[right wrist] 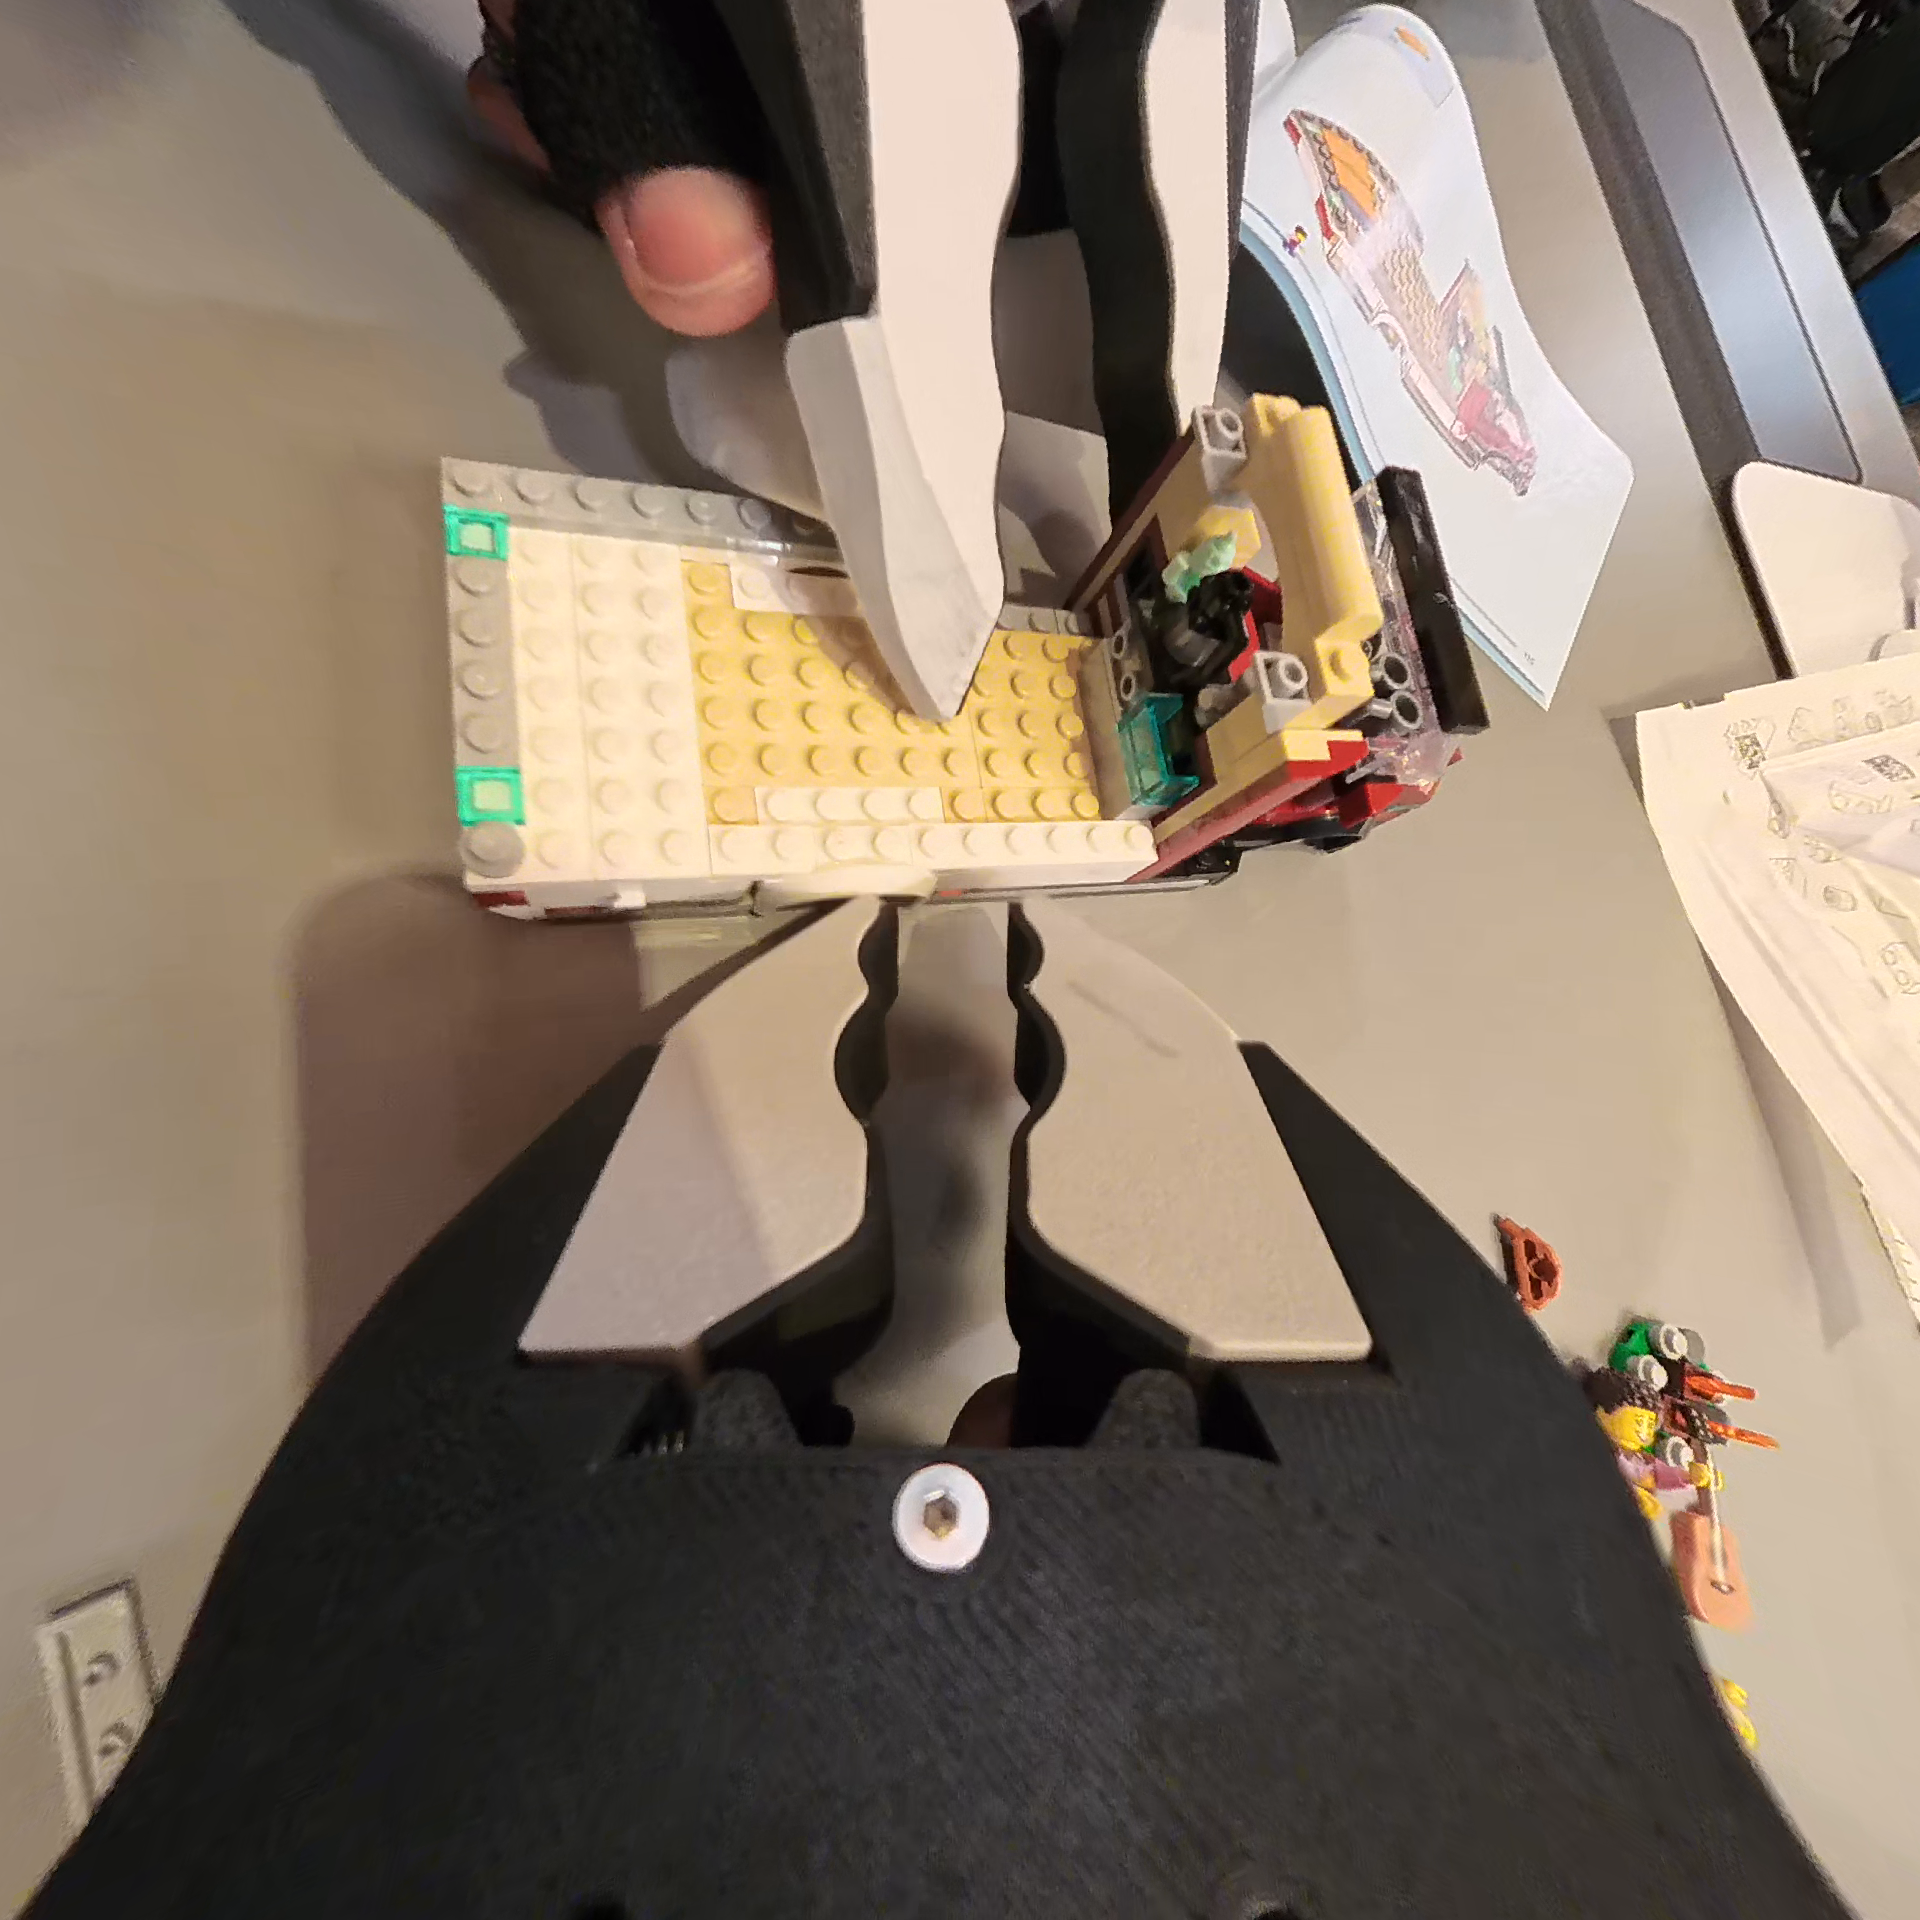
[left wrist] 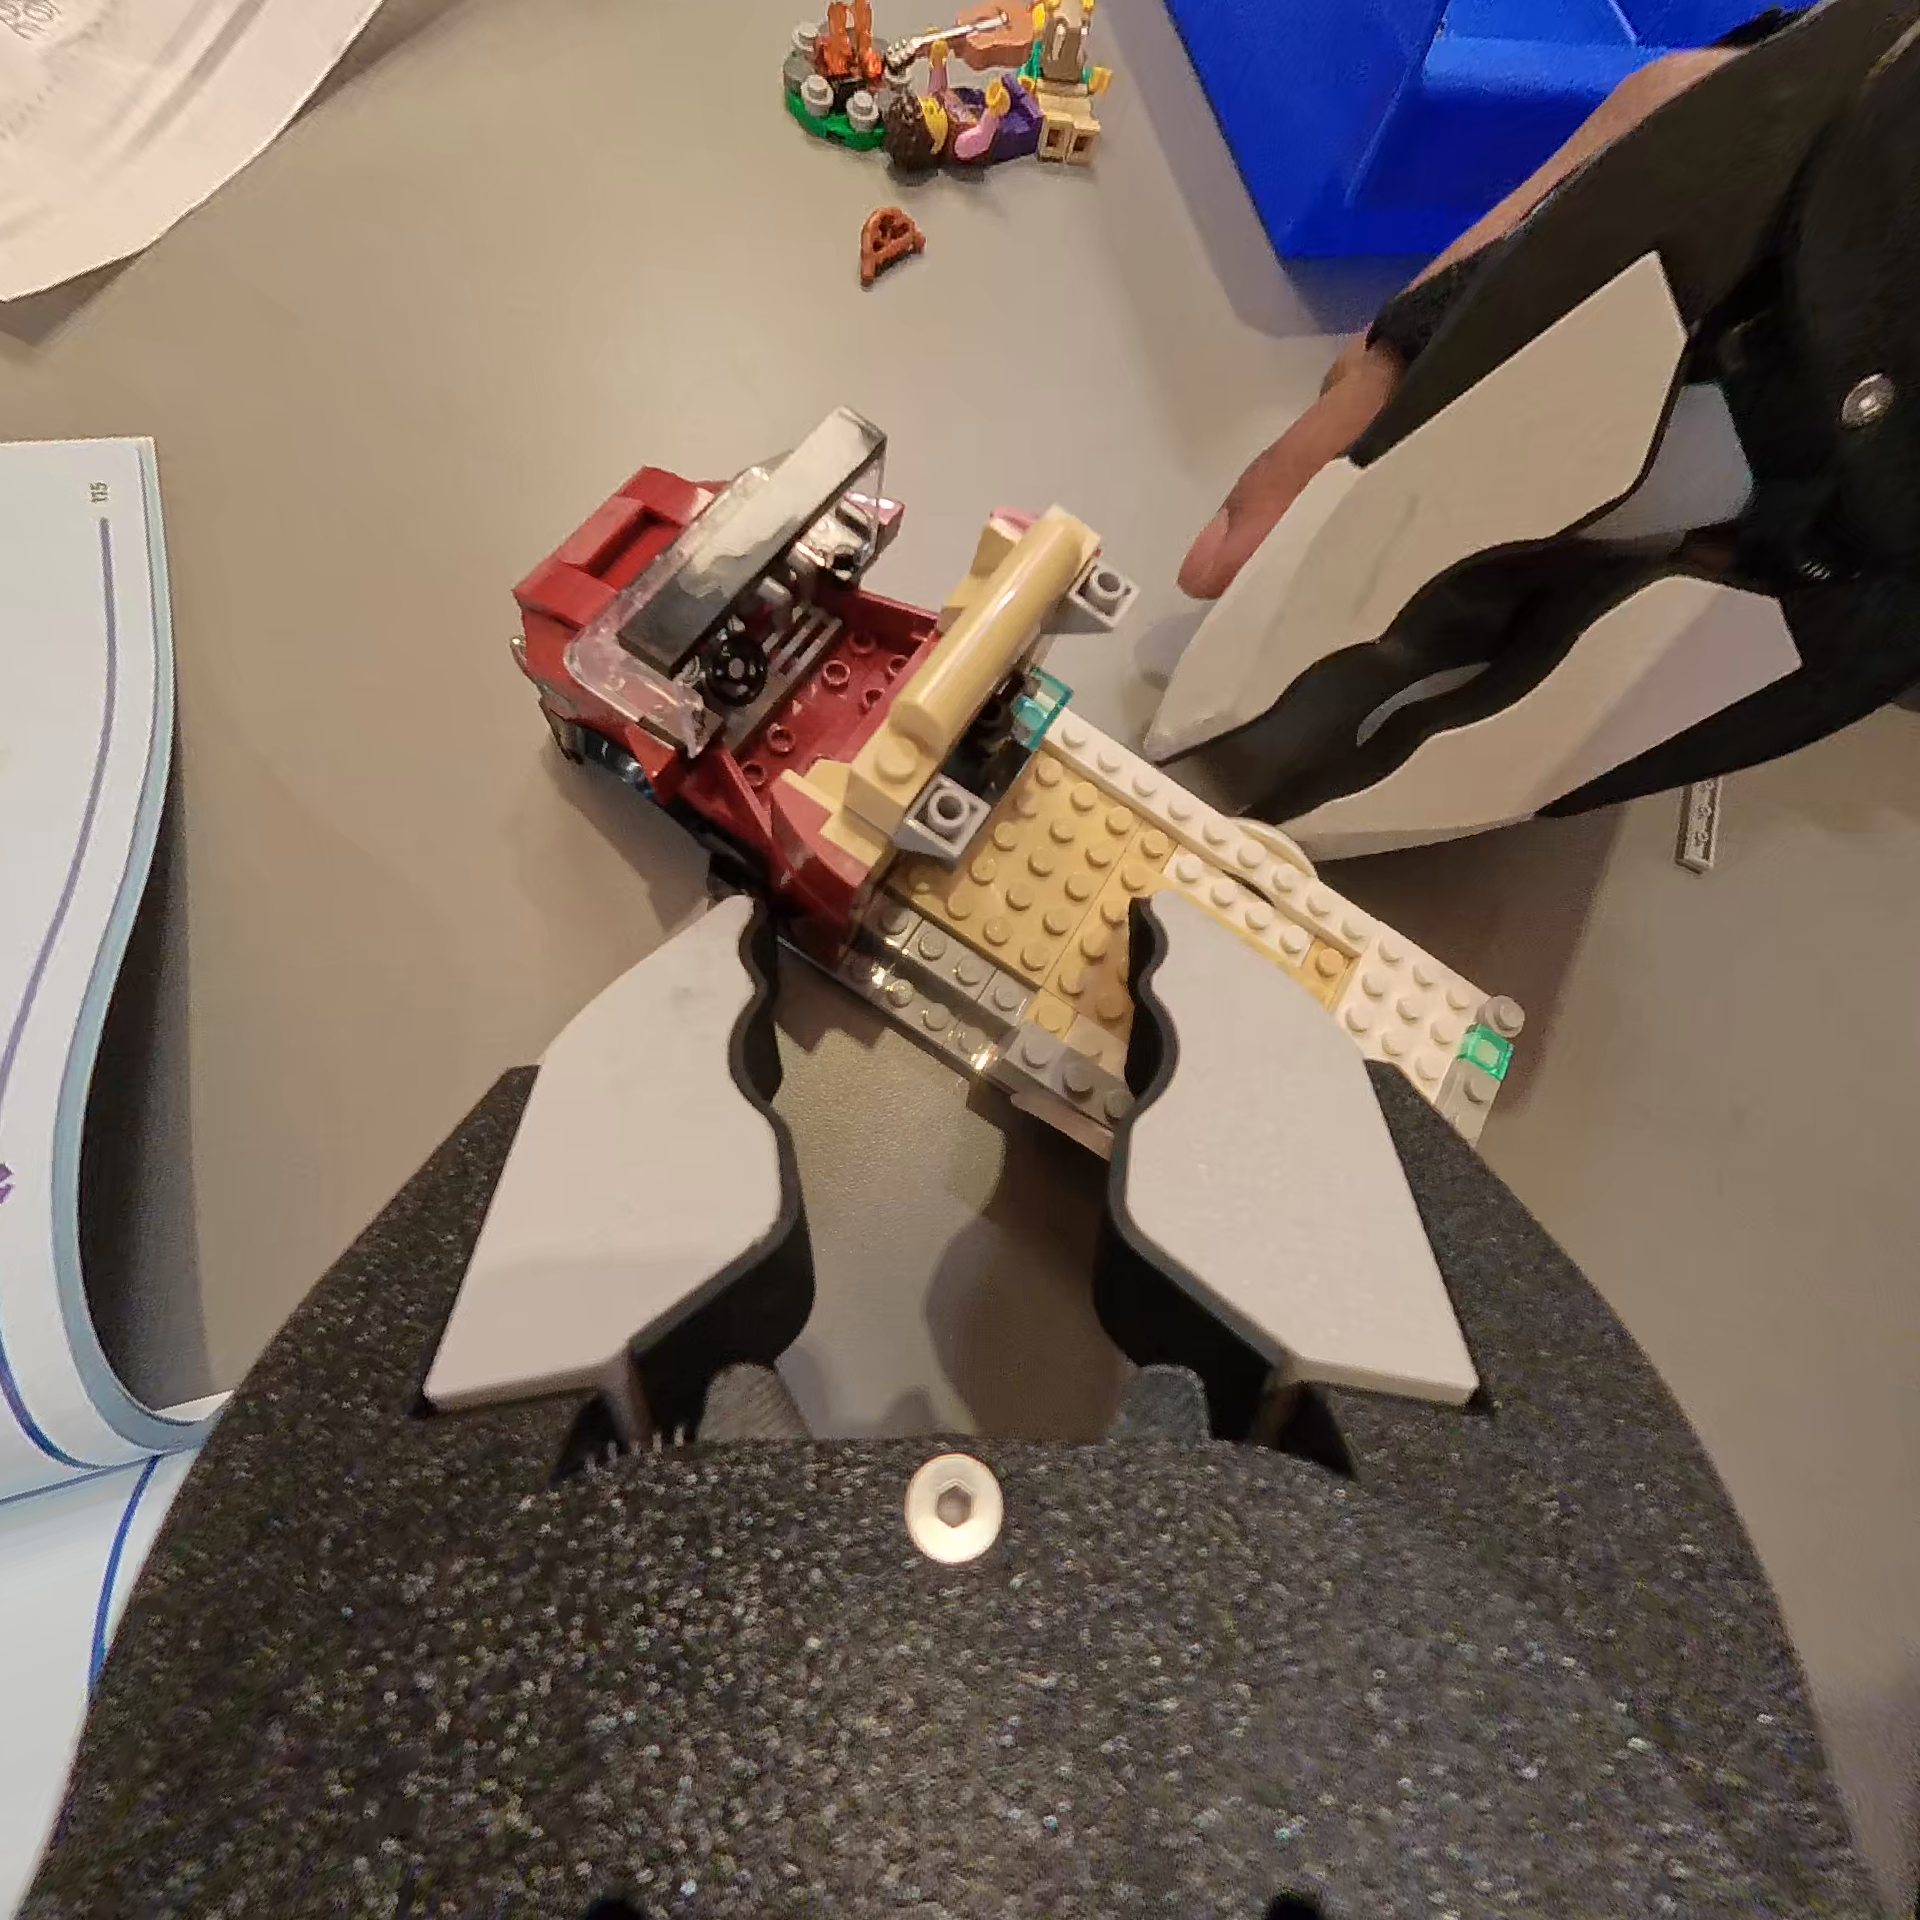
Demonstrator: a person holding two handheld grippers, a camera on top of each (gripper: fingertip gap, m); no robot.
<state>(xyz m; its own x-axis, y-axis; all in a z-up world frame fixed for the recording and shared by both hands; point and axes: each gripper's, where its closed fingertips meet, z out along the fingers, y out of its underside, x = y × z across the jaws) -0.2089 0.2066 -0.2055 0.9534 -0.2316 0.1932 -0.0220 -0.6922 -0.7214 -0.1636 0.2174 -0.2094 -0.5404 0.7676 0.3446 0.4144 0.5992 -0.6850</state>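
Left fingers (left wrist: 1174, 956) spread over brick truck (left wrist: 997, 862), right fingers (right wrist: 831, 935) apart, empty, beside truck's long side, cab toward booklet (left wrist: 73, 935)

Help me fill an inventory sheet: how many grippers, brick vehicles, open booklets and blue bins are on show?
Grippers: 2, left gripper and right gripper
Brick vehicles: 1
Open booklets: 1
Blue bins: 1
Total: 5

My left wrist camera looks down along its fingers from close above the grey table (left wrist: 343, 343), facing the brick-built vehicle (left wrist: 935, 790) toward 12 o'clock. My right wrist camera views the same vehicle (right wrist: 790, 707) side-on from the opposite flank, equally close. Both share the vehicle and the open booklet (left wrist: 73, 831) (right wrist: 1434, 270).
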